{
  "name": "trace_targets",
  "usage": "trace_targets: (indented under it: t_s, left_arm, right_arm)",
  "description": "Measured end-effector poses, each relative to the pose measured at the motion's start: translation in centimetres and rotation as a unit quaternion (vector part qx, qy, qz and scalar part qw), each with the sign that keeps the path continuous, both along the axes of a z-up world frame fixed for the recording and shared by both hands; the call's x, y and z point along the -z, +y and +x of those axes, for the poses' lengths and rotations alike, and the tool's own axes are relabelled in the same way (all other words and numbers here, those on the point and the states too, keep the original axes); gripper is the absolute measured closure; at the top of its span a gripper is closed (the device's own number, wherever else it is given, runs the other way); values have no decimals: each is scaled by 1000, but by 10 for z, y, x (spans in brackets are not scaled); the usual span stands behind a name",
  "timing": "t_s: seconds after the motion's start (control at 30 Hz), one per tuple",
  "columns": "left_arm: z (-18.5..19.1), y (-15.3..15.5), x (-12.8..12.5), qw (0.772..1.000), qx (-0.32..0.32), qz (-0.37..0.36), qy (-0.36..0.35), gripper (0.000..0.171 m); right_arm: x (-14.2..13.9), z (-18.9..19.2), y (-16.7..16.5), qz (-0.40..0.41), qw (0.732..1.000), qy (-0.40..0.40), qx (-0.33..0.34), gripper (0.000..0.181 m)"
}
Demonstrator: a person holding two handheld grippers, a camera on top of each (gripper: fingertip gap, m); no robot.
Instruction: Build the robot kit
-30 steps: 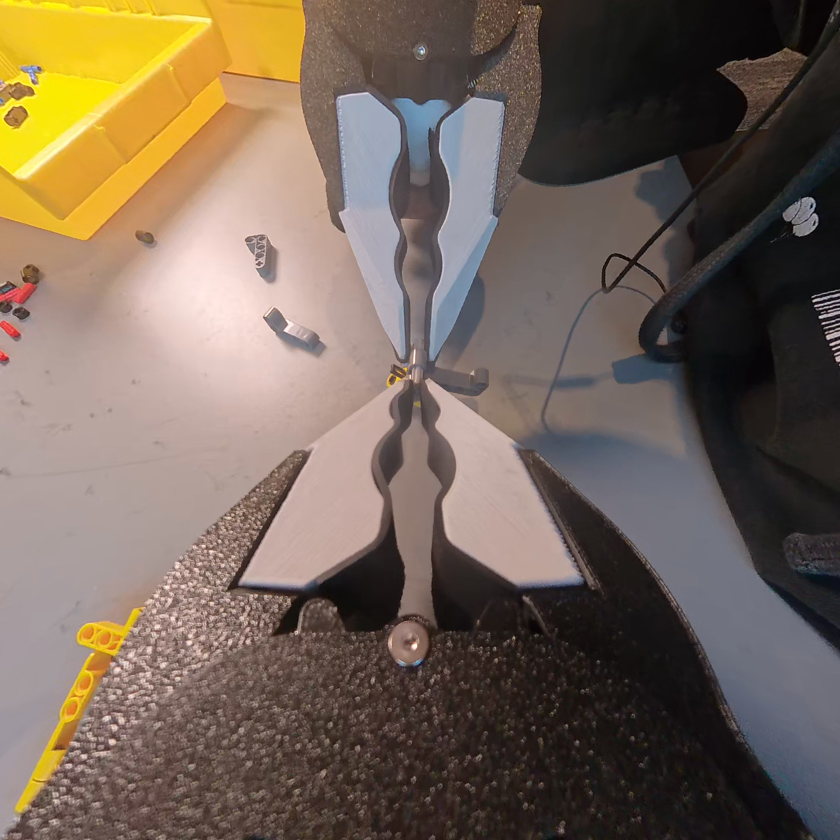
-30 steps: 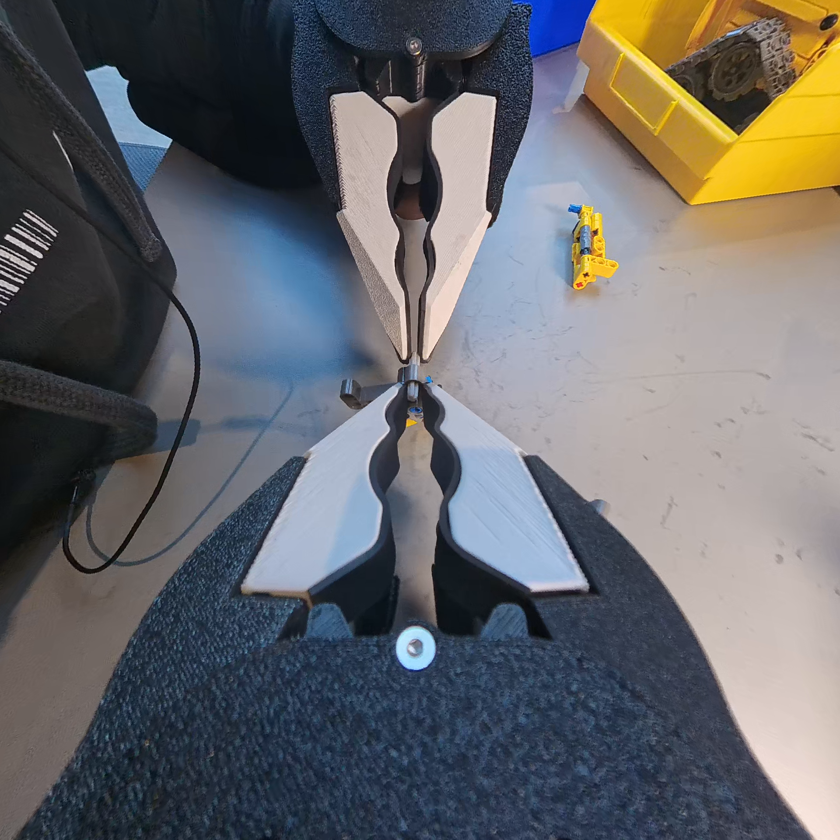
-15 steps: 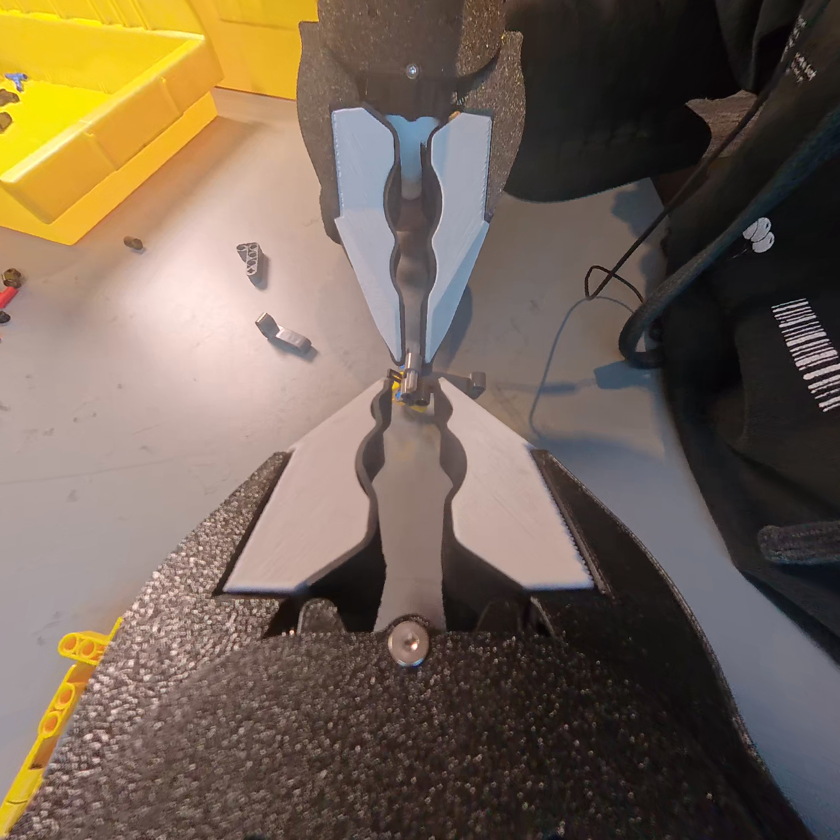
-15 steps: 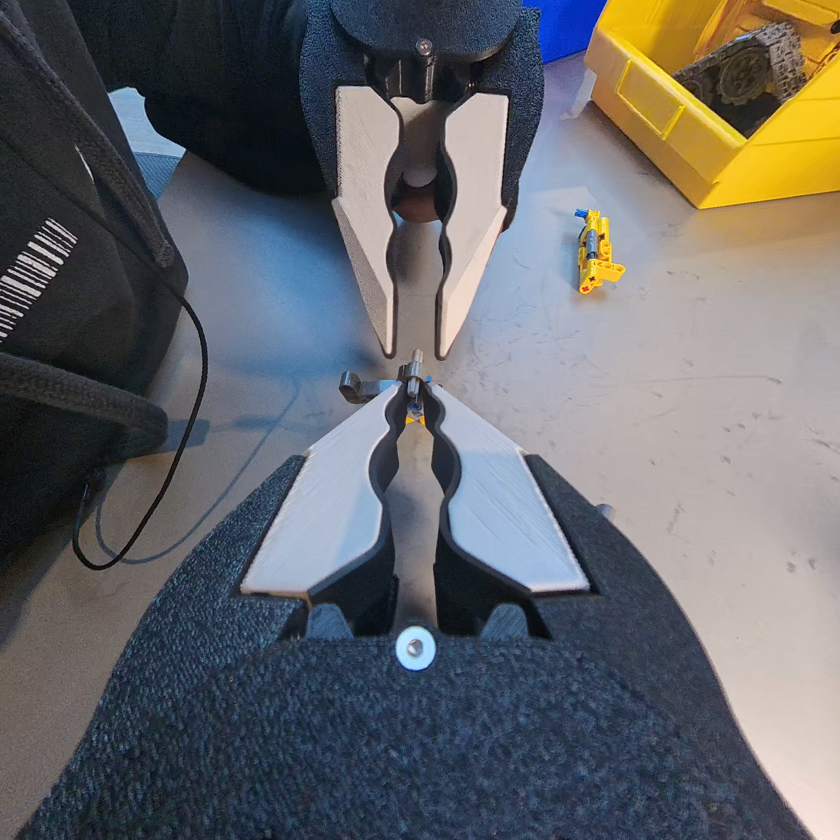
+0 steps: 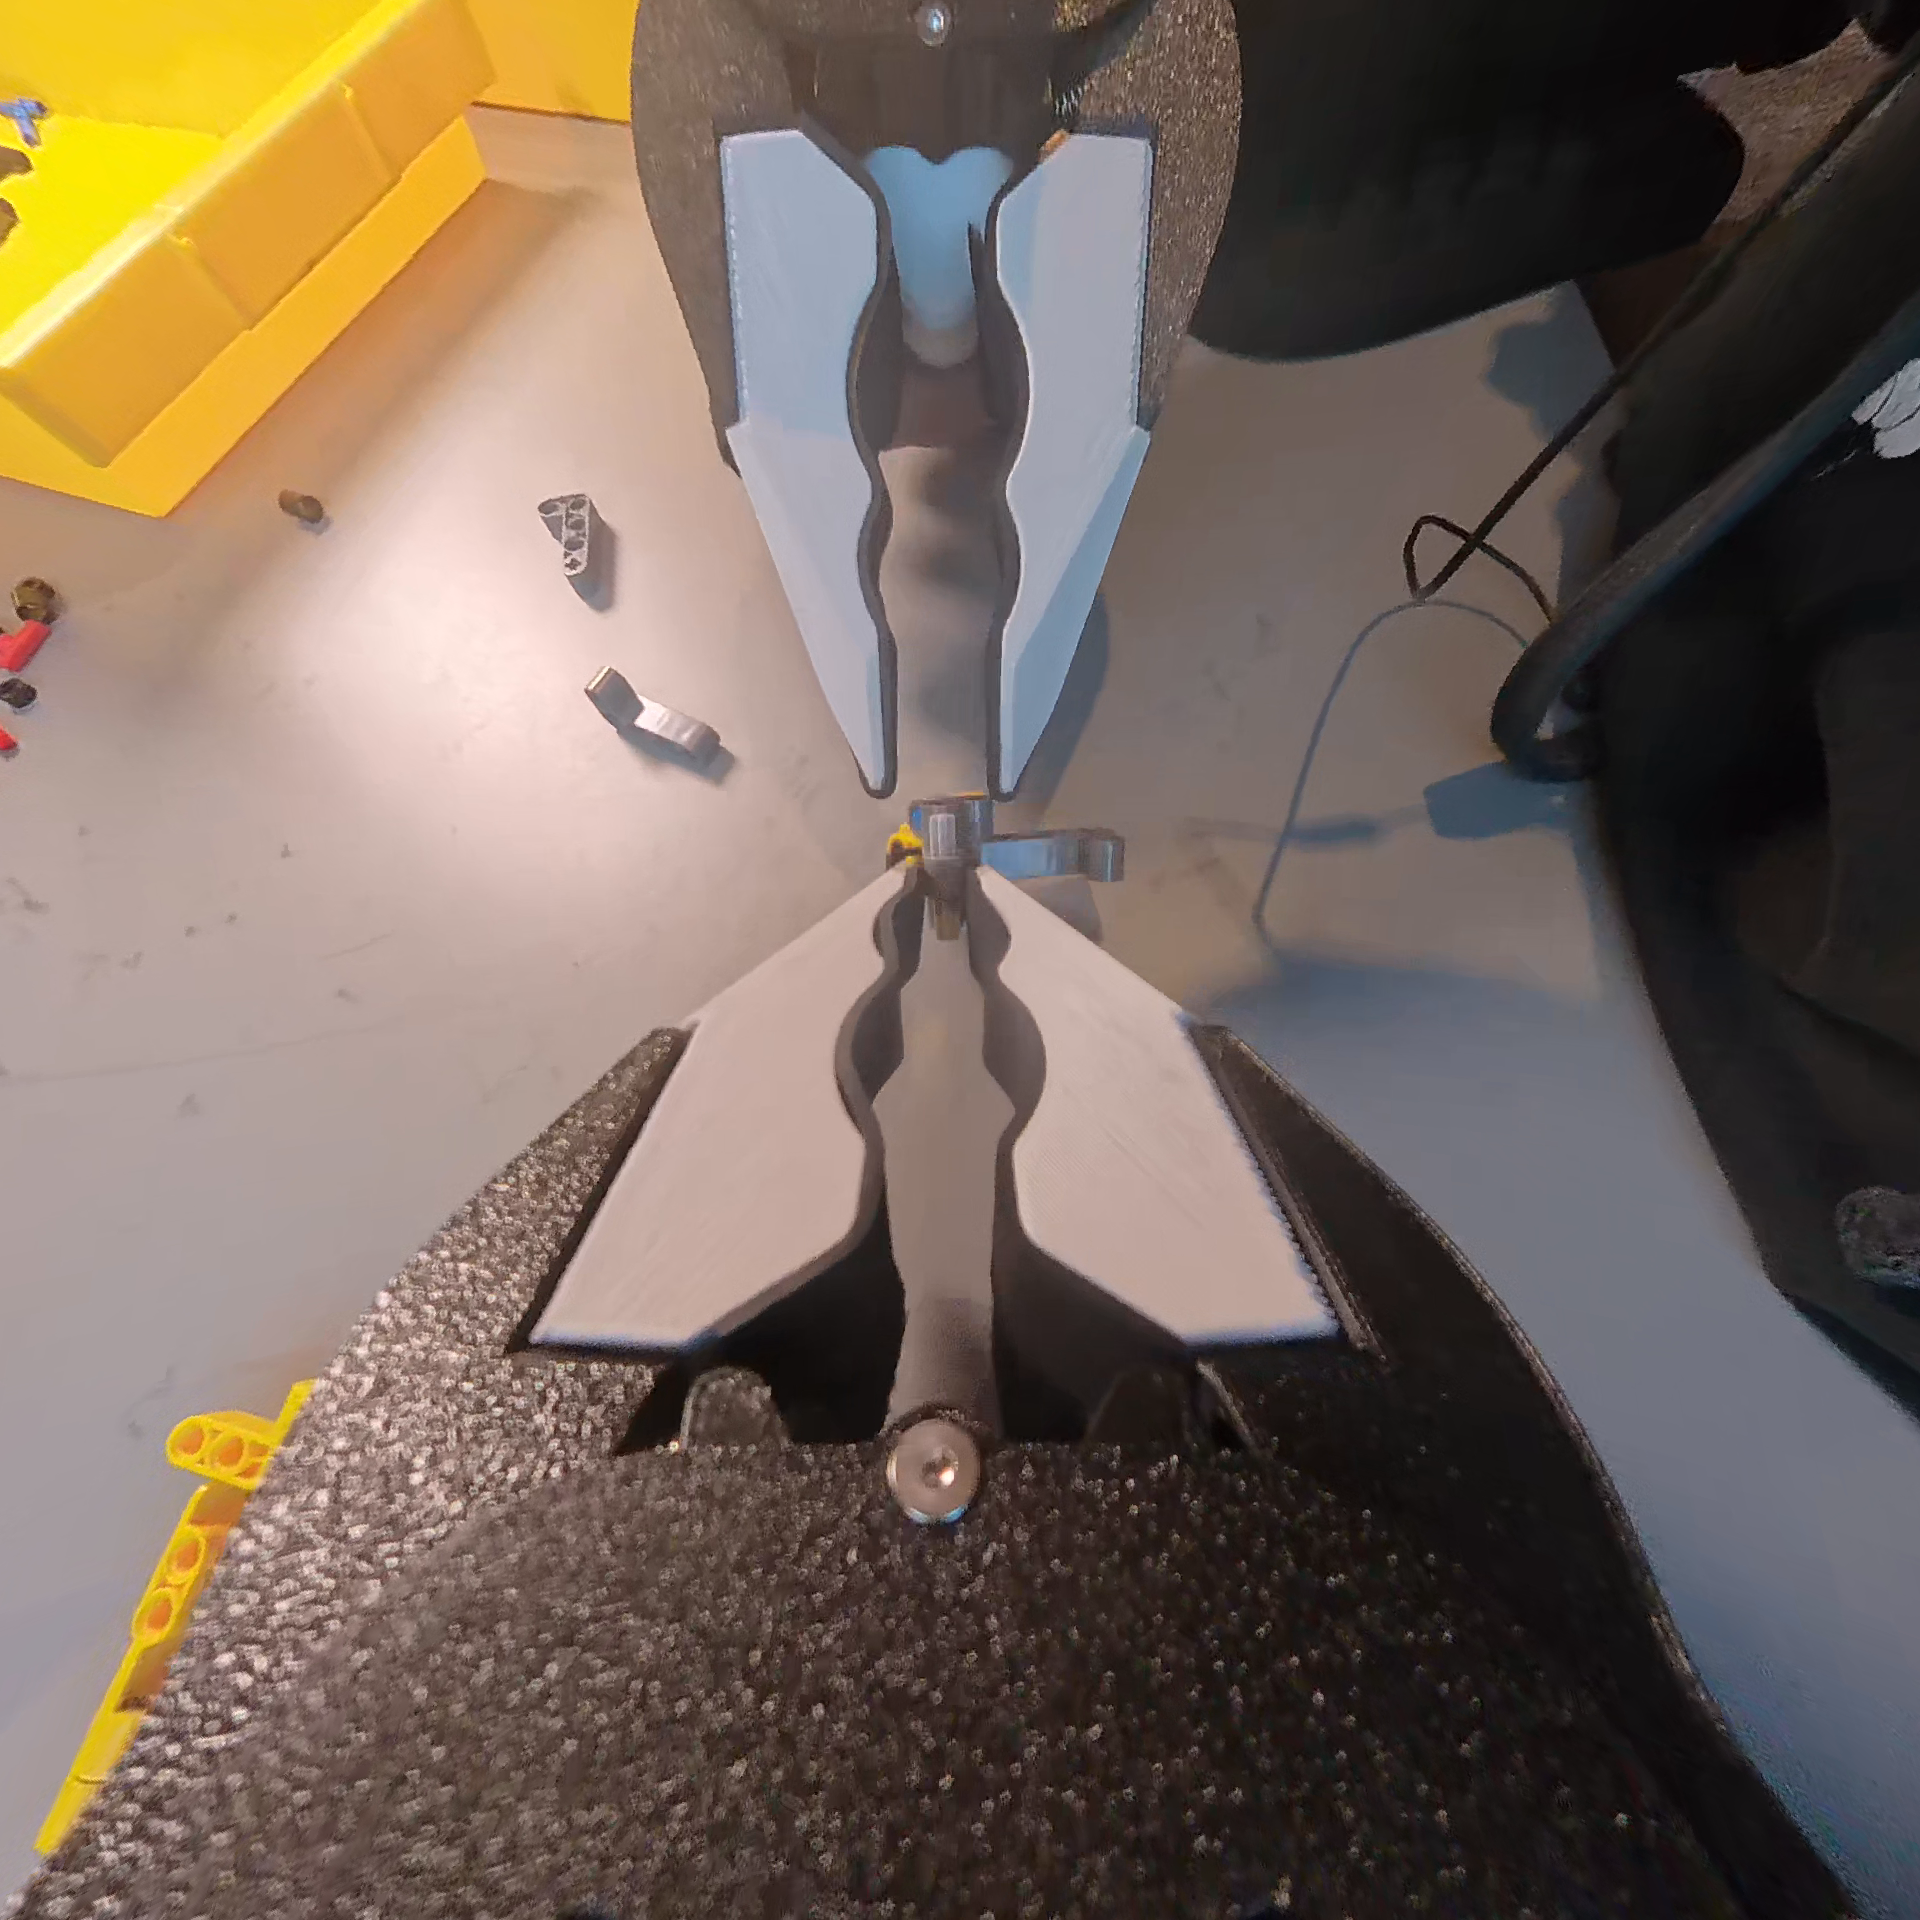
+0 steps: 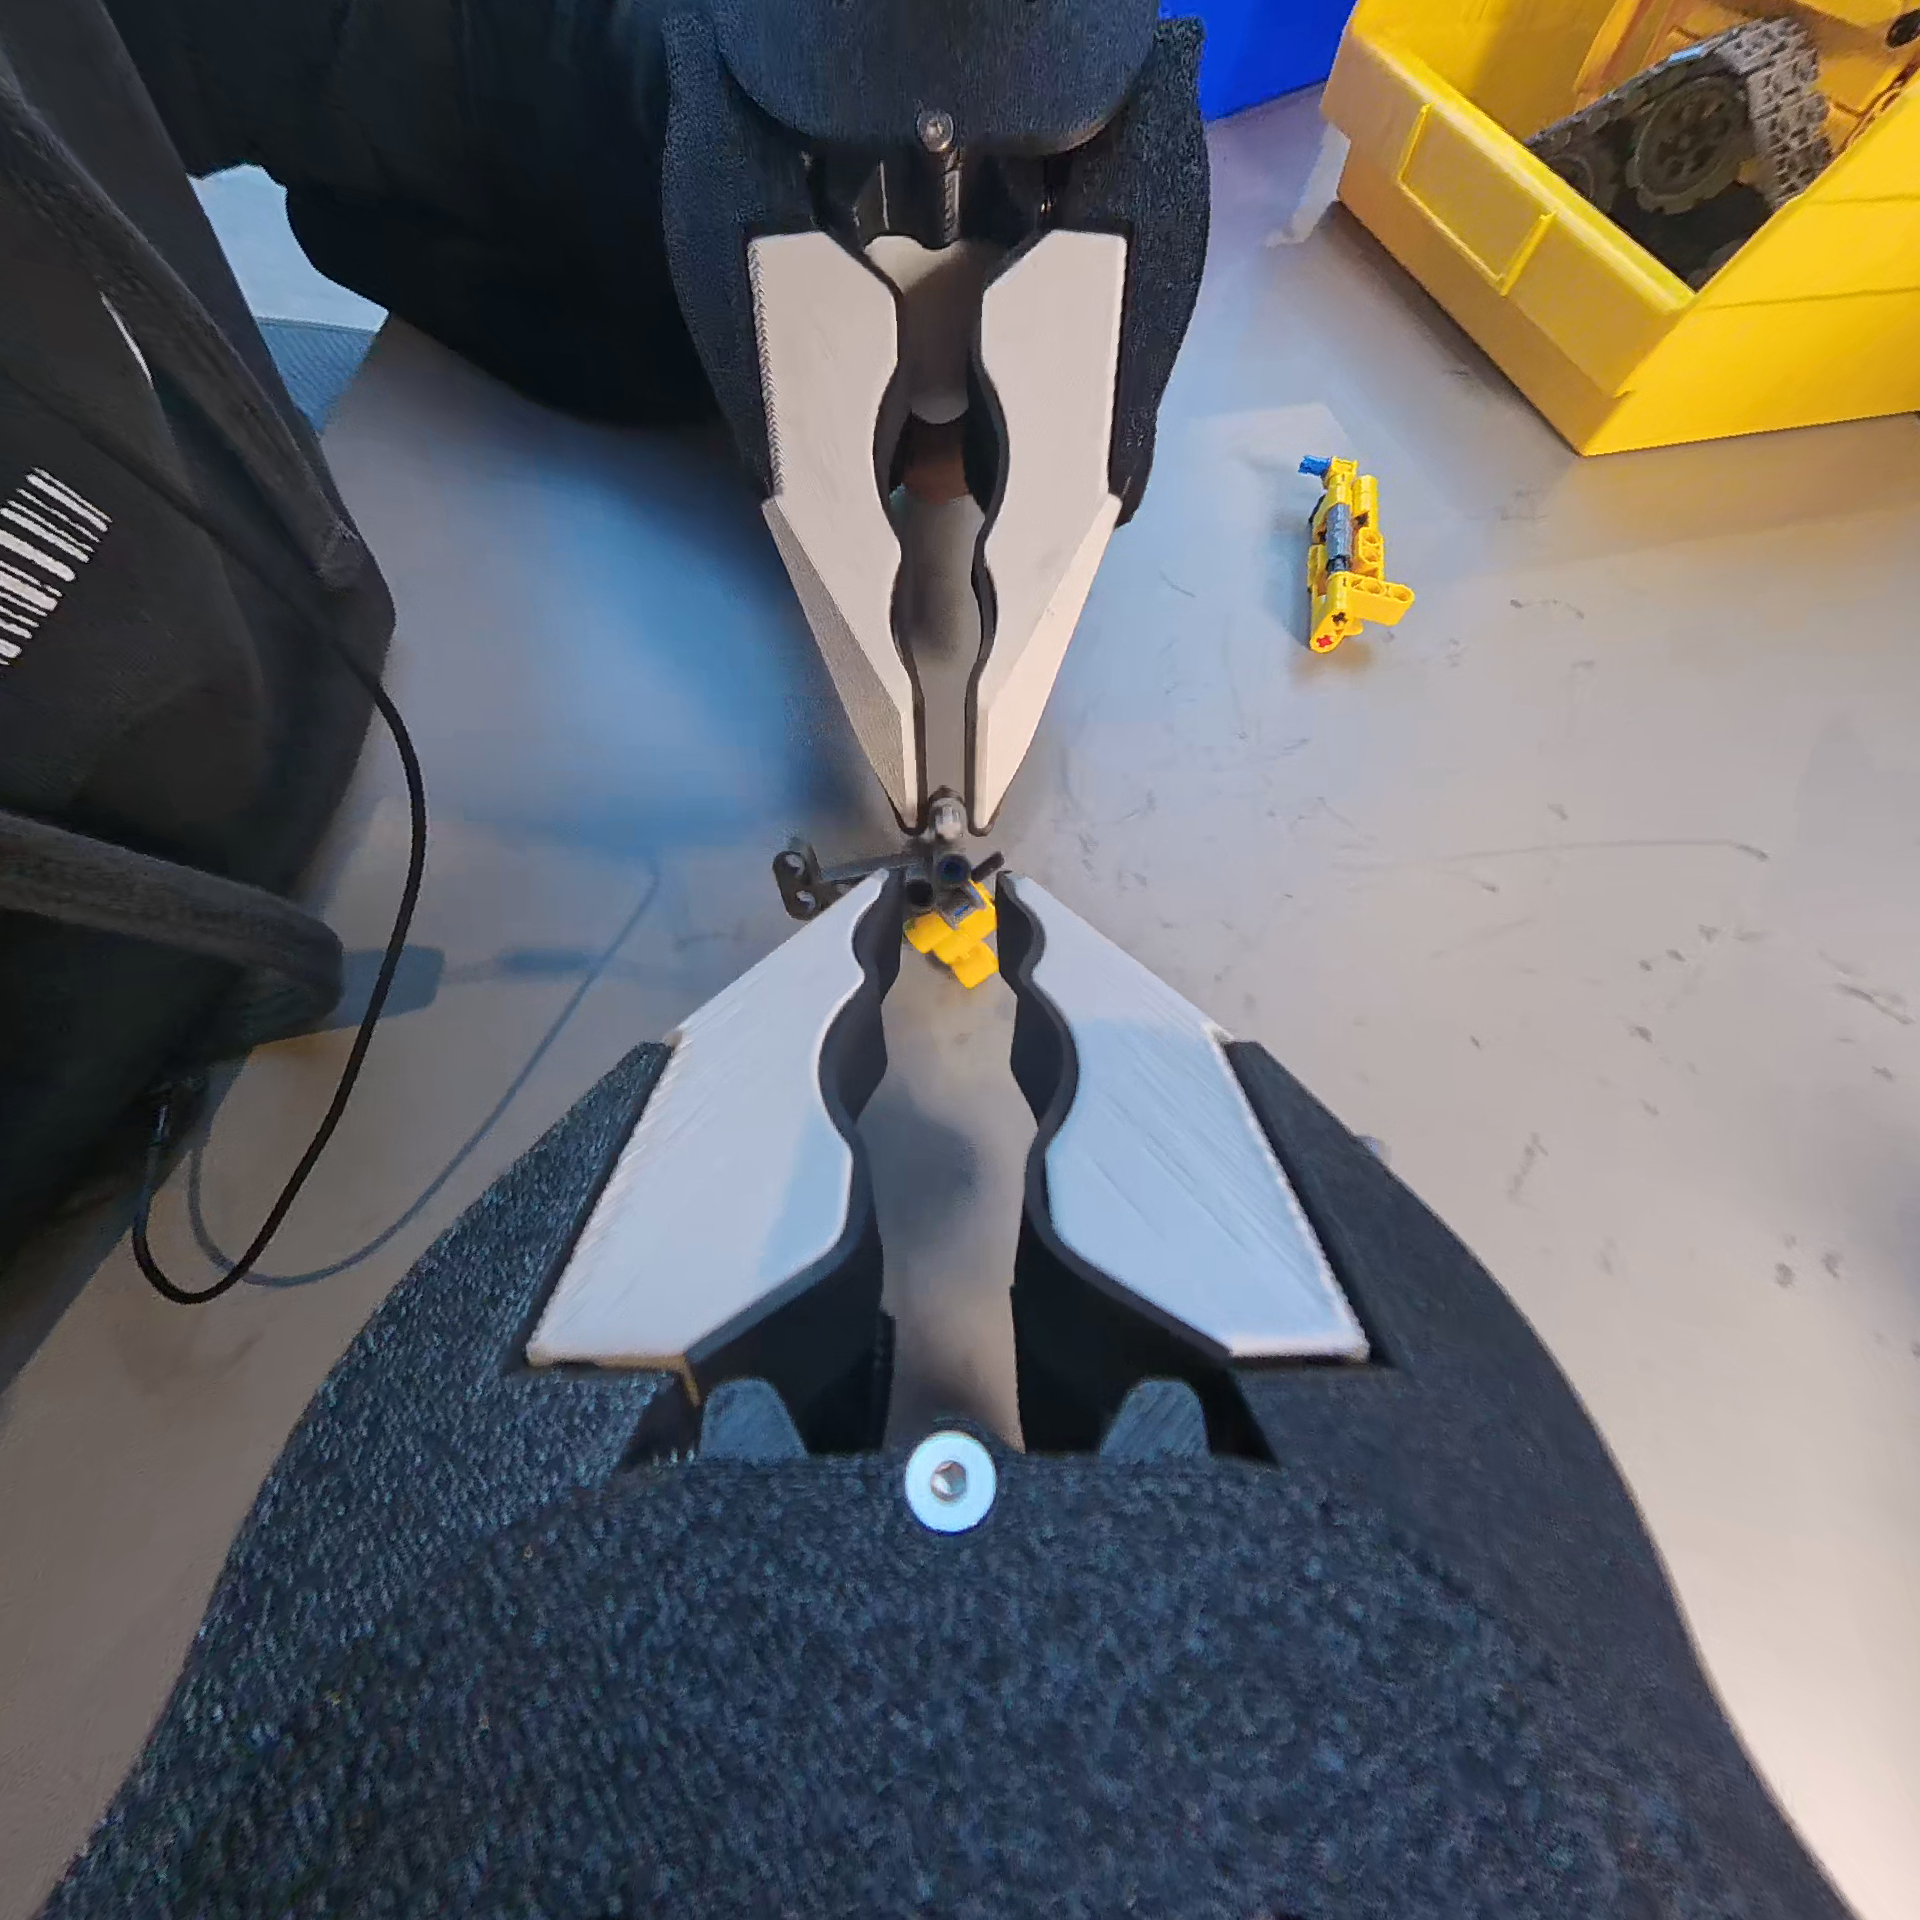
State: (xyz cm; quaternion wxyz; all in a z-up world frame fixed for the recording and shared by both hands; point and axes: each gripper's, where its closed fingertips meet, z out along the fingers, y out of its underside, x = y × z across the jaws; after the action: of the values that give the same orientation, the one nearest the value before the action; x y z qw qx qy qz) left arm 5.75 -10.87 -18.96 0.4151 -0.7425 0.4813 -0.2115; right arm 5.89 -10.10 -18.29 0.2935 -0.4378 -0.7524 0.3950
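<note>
A small brick assembly (image 5: 943, 844) hangs above the grey table: a grey axle, black connectors, a dark lever arm (image 5: 1051, 854) and a yellow part (image 6: 951, 930). My left gripper (image 5: 943, 885) is shut on the assembly's axle end. It also shows in the right wrist view (image 6: 943, 818), tips pinched on the axle. My right gripper (image 6: 943, 891) faces it tip to tip and is open, with the yellow part between its spread fingers. In the left wrist view the right gripper (image 5: 943, 784) stands just beyond the assembly with a clear gap between its tips.
A yellow bin (image 5: 208, 260) is at the far left, another with tracked wheels (image 6: 1558, 312) at the far right. Loose dark pieces (image 5: 655, 722), red bits (image 5: 26, 649), a yellow beam (image 5: 187, 1558) and a small yellow assembly (image 6: 1345, 551) lie on the table. A black bag with cord (image 6: 156, 623) is alongside. Both grippers' tips are close together, under 4 cm apart. Both grippers' tips are roughly 15 cm from the yellow beam (image 5: 187, 1558). My right wrist view (image 6: 1366, 555) looks at it from another angle.
Both grippers held the assembly a second ago. The left opened briefly, then shut on the axle again. The right has now opened and let go.
</note>
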Motion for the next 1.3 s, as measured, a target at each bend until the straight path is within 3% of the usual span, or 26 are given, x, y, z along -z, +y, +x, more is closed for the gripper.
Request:
trace_targets:
  t_s: [0.57, 0.63, 0.73, 0.87, 0.93, 1.0, 1.07, 1.3]
  left_arm:
    - [3, 4, -7, 1000, -10, 13, -20, 165]
    - [-1, 7, -8, 999, -21, 23, -12, 165]
    - [-8, 13, -9, 998, -37, 43, 10, 165]
    - [-21, 21, -6, 993, -58, 84, 65, 165]
    - [-26, 24, -2, 986, -63, 114, 102, 165]
    - [-28, 27, 1, 979, -63, 142, 132, 165]
    - [-28, 28, 2, 973, -59, 166, 151, 165]
    - [-19, 26, 2, 974, -46, 179, 133, 164]
  right_arm:
    - [11, 2, 2, 33, 999, -33, 1, 164]
    - [10, 7, 19, 52, 997, -46, 23, 162]
    - [-7, 9, 65, 23, 992, -43, 118, 163]
    - [12, 10, 97, 29, 979, -99, 177, 161]
    - [22, 6, 96, 6, 977, -115, 181, 160]
    - [23, 2, 92, -10, 977, -117, 176, 174]
    - [22, 3, 92, 15, 979, -114, 169, 174]
    - [8, 0, 74, 54, 989, -48, 126, 174]
